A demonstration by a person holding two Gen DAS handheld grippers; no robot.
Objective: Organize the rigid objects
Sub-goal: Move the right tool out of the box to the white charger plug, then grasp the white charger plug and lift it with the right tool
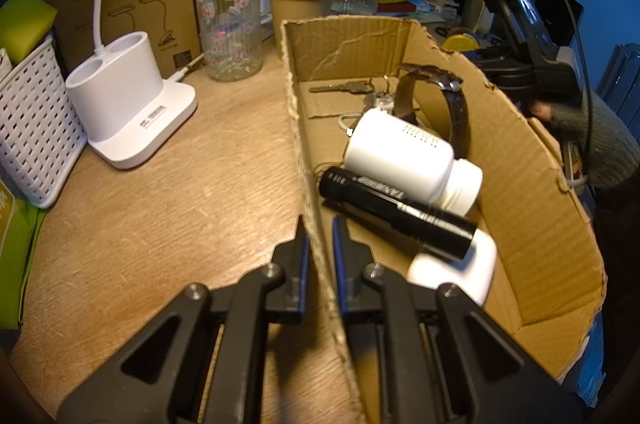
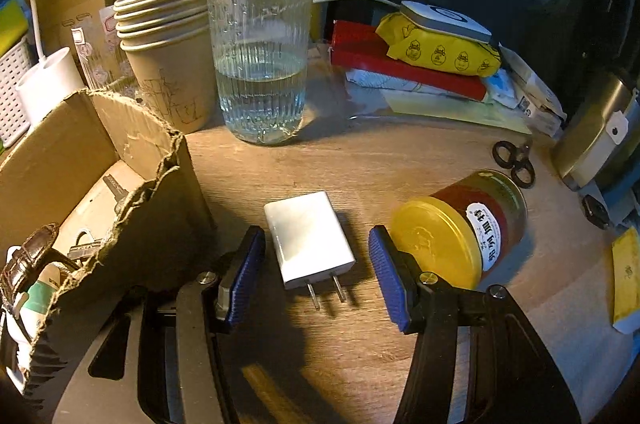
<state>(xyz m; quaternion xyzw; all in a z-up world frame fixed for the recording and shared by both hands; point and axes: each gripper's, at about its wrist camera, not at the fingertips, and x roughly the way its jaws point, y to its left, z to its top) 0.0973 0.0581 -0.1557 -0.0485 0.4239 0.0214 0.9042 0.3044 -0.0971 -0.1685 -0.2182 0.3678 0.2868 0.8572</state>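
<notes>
Left gripper (image 1: 320, 224) clamps the cardboard box (image 1: 532, 192) wall, while right gripper (image 2: 316, 248) straddles, untouching, the white charger (image 2: 308, 236) beside that box.

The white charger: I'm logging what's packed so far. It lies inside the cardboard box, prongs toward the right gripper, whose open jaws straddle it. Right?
Not inside: the right wrist view shows the white charger on the wooden table, outside the cardboard box. Its prongs do point toward the right gripper, whose open jaws straddle it.

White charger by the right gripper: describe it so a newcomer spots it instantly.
Find the cardboard box on the wooden desk. Right of it, between the open right gripper fingers, lies the white charger, flat, with two metal prongs, unlike the yellow-lidded jar beside it.
</notes>
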